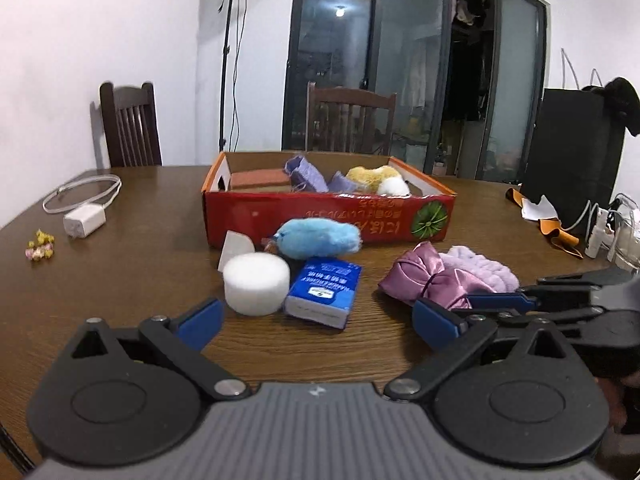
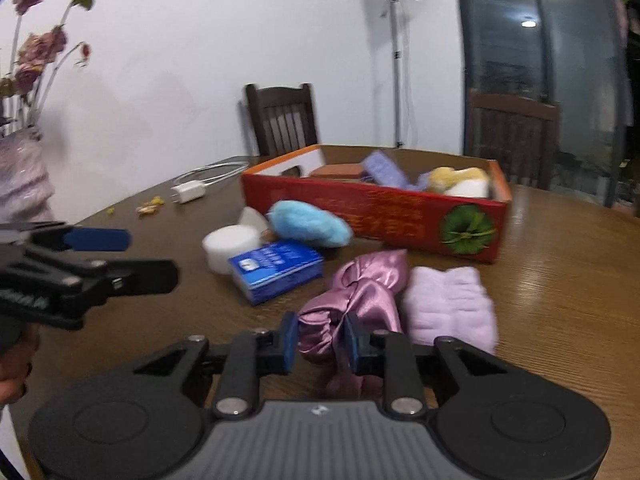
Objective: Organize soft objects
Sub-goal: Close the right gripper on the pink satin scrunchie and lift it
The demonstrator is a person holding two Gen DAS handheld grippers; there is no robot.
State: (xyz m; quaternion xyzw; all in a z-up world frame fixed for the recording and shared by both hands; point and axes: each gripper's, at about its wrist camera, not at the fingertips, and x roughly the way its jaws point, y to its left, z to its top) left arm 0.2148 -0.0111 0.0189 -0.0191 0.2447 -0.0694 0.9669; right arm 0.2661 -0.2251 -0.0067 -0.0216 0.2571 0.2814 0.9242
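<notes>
On the brown table [image 1: 140, 248], at the far left, lie a few dried petals [image 1: 39, 245], then a white charger [image 1: 84, 221] with its looped cable [image 1: 82, 191]. Toward the middle stand a white foam puck [image 1: 256, 283] and a blue tissue pack [image 1: 323, 292] touching it, with a blue plush toy [image 1: 318, 237] just behind them, up against the front wall of the red cardboard box [image 1: 328, 216]. Inside the box sit a brick-coloured block, purple cloth pieces and a yellow-and-white plush. Nothing stands between the grippers and the loose items.

The left gripper [image 1: 318, 320] hangs over the table with its jaws spread wide and nothing between them.

To the right, the pink satin cloth [image 2: 360, 292] lies bunched on the table in front of the box's right end, its long axis running from the near edge away toward the box. The right gripper [image 2: 318, 344] has its blue pads pressed against the near end of that cloth, closed on it. A lilac fleece cloth [image 2: 450, 304] lies touching the satin's right side.
</notes>
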